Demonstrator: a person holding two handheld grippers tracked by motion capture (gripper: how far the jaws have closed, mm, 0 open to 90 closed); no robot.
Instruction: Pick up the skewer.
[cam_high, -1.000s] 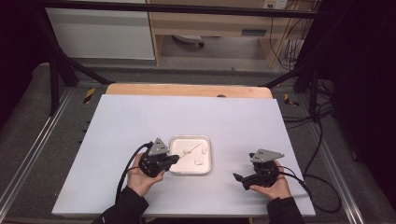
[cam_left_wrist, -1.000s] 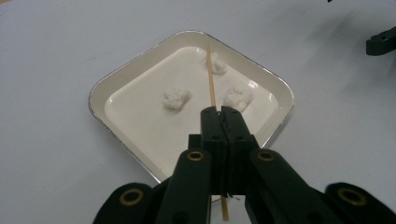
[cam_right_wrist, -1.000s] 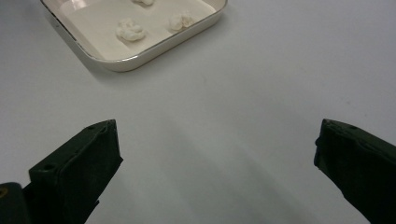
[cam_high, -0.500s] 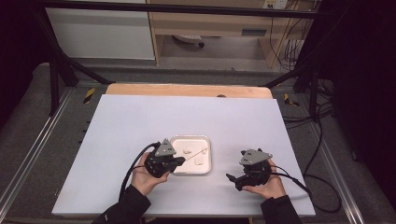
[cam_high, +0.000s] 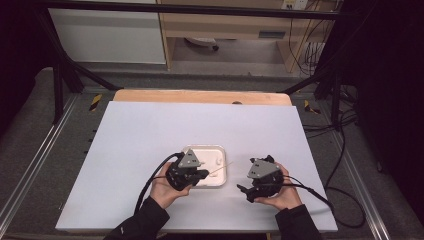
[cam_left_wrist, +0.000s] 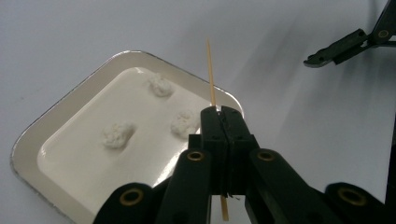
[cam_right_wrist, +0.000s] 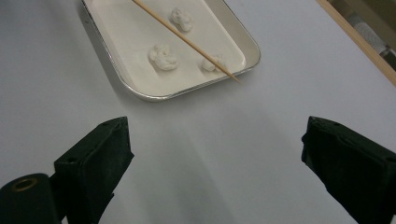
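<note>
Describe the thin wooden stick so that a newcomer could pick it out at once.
Start at the white table and find the small white tray near its front edge, with three white lumps in it. The wooden stick is clamped in the left tongs and slants above the tray's edge; it is the one long, thin, tan thing there.

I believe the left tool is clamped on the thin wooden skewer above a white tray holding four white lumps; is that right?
Nearly: the tray holds three white lumps, not four, as the left gripper view shows. The left tool is indeed clamped on the wooden skewer above it.
</note>
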